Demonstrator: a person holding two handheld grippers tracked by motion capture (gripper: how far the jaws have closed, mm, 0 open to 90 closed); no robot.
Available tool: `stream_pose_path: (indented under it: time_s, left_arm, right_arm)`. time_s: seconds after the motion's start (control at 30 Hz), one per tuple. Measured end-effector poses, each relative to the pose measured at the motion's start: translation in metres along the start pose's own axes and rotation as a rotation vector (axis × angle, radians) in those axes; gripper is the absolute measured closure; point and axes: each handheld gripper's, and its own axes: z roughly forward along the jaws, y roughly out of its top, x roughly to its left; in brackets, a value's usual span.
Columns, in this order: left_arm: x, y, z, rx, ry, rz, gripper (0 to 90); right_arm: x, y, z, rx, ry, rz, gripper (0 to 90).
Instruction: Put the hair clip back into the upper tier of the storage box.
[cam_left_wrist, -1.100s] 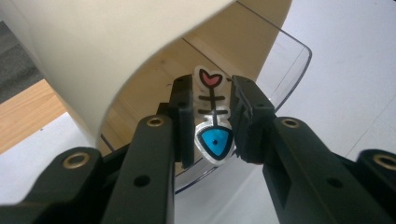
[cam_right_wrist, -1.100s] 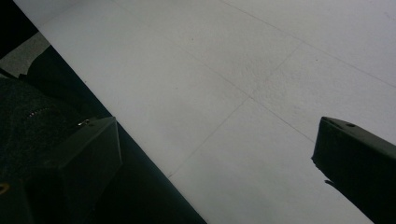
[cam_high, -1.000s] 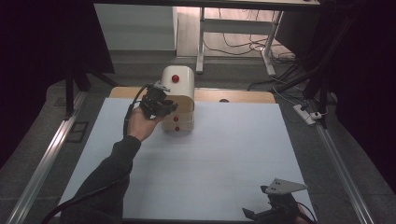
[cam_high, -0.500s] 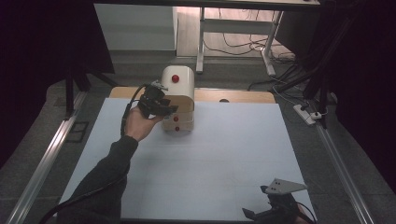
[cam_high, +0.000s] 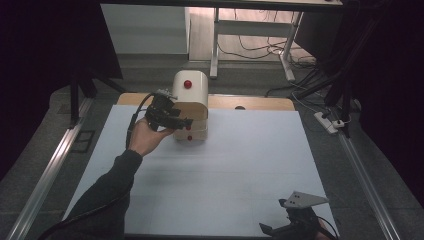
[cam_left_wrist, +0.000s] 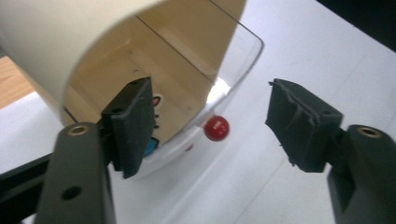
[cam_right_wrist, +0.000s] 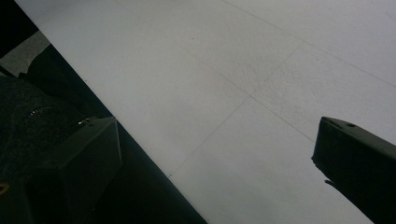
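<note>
Left tool (cam_high: 175, 121) open beside cream bread box (cam_high: 190, 105), red knob (cam_left_wrist: 217, 128) between jaws

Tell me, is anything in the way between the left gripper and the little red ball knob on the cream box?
Nothing visible: the left gripper is open and the red ball knob sits straight ahead between its jaws.

The upper centre of the bench (cam_high: 250, 165) is blocked by a cream box (cam_high: 190, 106); the lower frame is left open.
</note>
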Motion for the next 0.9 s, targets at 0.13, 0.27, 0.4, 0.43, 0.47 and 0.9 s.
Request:
stream_pose_path:
  time_s: [0.13, 0.27, 0.4, 0.43, 0.47, 0.9]
  left_arm:
    - [-0.004, -0.002, -0.003, -0.001, -0.017, 0.010, 25.7]
    - [-0.007, -0.005, -0.006, -0.001, -0.023, 0.020, 20.6]
    - [-0.009, -0.008, -0.009, -0.016, -0.045, -0.011, 16.1]
    - [-0.009, -0.009, -0.010, -0.016, -0.056, -0.014, 14.9]
    - [-0.009, -0.010, -0.010, -0.017, -0.062, -0.022, 13.6]
    - [-0.018, -0.027, -0.012, -0.025, -0.076, -0.021, 4.5]
  right_arm:
    - [0.000, 0.000, 0.000, 0.002, 0.001, -0.001, 0.8]
    - [0.000, 0.000, 0.000, 0.004, 0.000, -0.001, 0.8]
    - [0.000, 0.000, 0.000, 0.005, 0.000, 0.000, 0.8]
    - [0.000, 0.000, 0.000, 0.006, 0.000, 0.000, 0.8]
    - [0.000, 0.000, 0.000, 0.006, 0.000, 0.000, 0.8]
    - [0.000, 0.000, 0.001, 0.012, 0.001, -0.001, 0.8]
